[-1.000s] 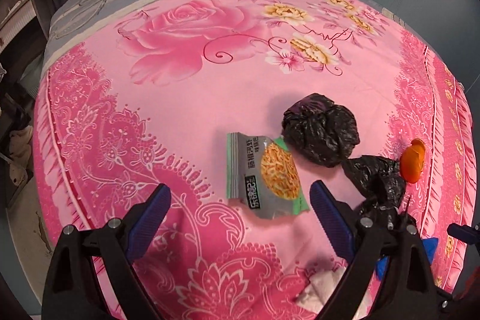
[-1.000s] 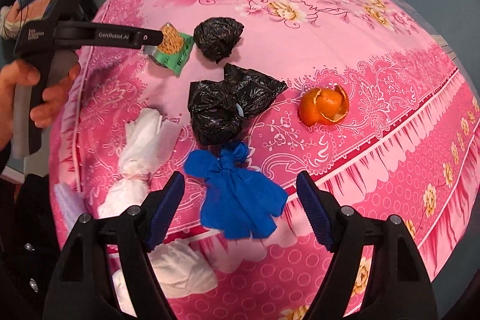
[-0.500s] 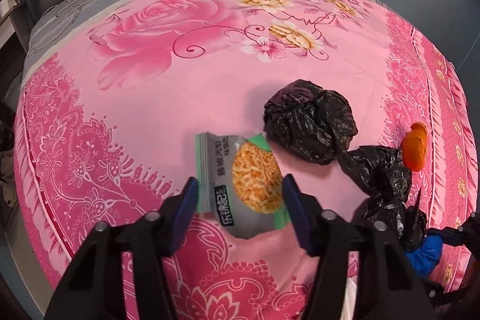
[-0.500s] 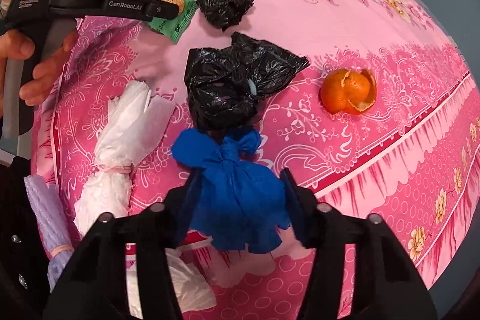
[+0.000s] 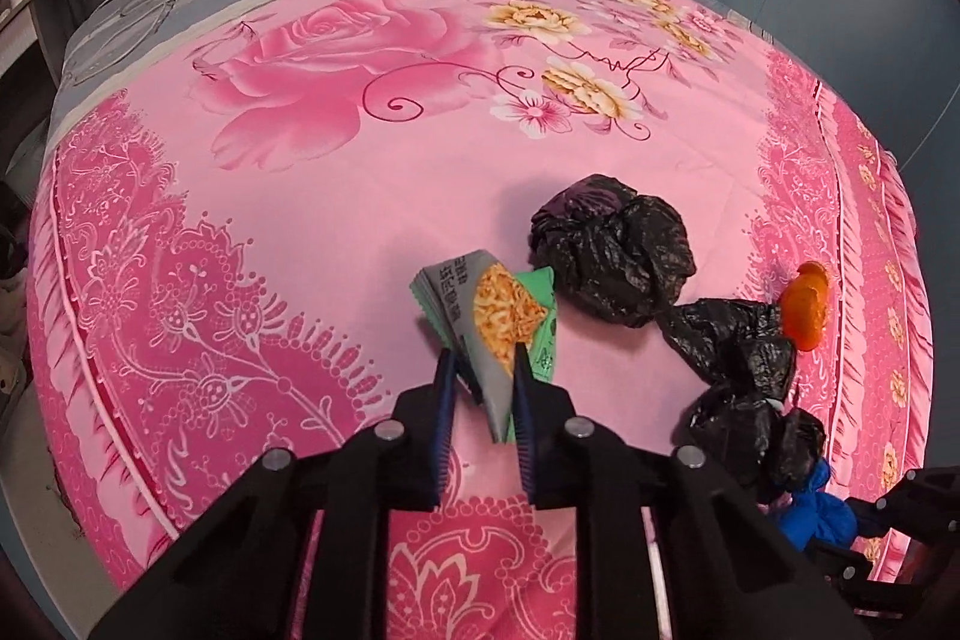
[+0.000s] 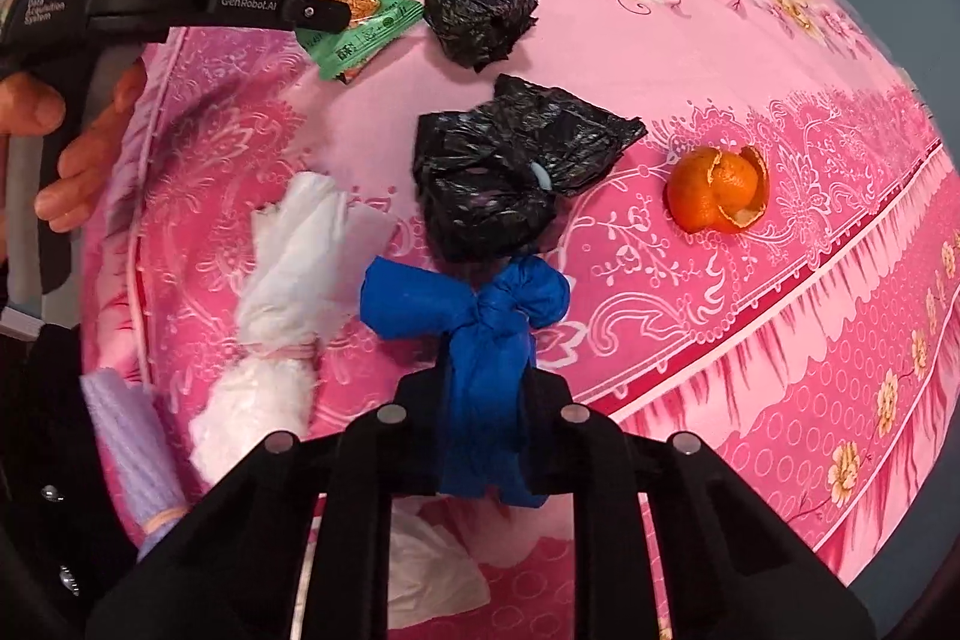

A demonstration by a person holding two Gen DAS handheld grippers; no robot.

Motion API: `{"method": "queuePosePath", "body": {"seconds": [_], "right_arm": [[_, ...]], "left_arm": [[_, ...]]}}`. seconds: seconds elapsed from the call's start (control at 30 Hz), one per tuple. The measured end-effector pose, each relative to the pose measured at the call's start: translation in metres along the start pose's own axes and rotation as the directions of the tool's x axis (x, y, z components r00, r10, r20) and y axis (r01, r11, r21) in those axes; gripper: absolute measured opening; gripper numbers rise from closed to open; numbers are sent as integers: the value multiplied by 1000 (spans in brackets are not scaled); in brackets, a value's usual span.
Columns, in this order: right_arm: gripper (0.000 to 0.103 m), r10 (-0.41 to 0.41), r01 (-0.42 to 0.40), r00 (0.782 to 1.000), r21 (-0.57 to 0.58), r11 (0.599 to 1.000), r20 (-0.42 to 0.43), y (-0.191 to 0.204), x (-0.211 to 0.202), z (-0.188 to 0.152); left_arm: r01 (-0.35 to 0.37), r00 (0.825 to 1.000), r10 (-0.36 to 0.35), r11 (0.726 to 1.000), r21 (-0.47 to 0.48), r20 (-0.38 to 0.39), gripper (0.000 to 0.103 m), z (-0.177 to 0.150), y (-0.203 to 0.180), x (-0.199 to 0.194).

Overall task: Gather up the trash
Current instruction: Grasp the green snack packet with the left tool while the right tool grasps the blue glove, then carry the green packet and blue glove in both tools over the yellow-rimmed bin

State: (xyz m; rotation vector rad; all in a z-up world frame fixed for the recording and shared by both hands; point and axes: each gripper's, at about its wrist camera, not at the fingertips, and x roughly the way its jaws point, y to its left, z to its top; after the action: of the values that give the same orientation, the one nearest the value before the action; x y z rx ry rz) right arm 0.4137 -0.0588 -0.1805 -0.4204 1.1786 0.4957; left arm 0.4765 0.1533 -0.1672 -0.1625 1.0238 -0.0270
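Two hand-held grippers are closing: the left hand-held gripper (image 5: 483, 370) pinches a crumpled snack wrapper (image 5: 498, 316), the right hand-held gripper (image 6: 485, 388) squeezes a knotted blue bag (image 6: 480, 334). Both pieces sit on the pink floral bed (image 5: 336, 196) (two black bags (image 6: 498, 178) and orange peel (image 6: 717, 190) lie nearby).

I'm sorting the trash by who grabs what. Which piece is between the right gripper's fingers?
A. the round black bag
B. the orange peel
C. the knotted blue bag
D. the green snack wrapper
C: in the right wrist view the right gripper is closing on the knotted blue bag, while the orange peel lies apart on the bedspread.
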Motion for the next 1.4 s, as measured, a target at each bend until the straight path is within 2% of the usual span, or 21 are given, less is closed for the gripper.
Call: {"method": "queuePosePath", "body": {"seconds": [0.23,0.47,0.7,1.0,1.4], "right_arm": [[16,45,-46,998,16,999,50,12,-35,-9],[16,39,-41,993,22,999,113,23,-78,-23],[16,31,-38,987,40,998,156,27,-114,-44],[16,24,-50,970,104,993,241,28,-165,-79],[16,-33,-27,943,176,984,330,17,-231,-136]], "left_arm": [[-4,999,4,1000,-3,39,17,-10,6,-37],[6,998,-4,999,-40,61,17,-31,15,-69],[5,997,-2,999,-36,79,17,-52,15,-100],[29,993,-27,999,-15,112,17,-80,-1,-141],[73,983,-77,997,28,166,17,-105,-45,-193]]}}
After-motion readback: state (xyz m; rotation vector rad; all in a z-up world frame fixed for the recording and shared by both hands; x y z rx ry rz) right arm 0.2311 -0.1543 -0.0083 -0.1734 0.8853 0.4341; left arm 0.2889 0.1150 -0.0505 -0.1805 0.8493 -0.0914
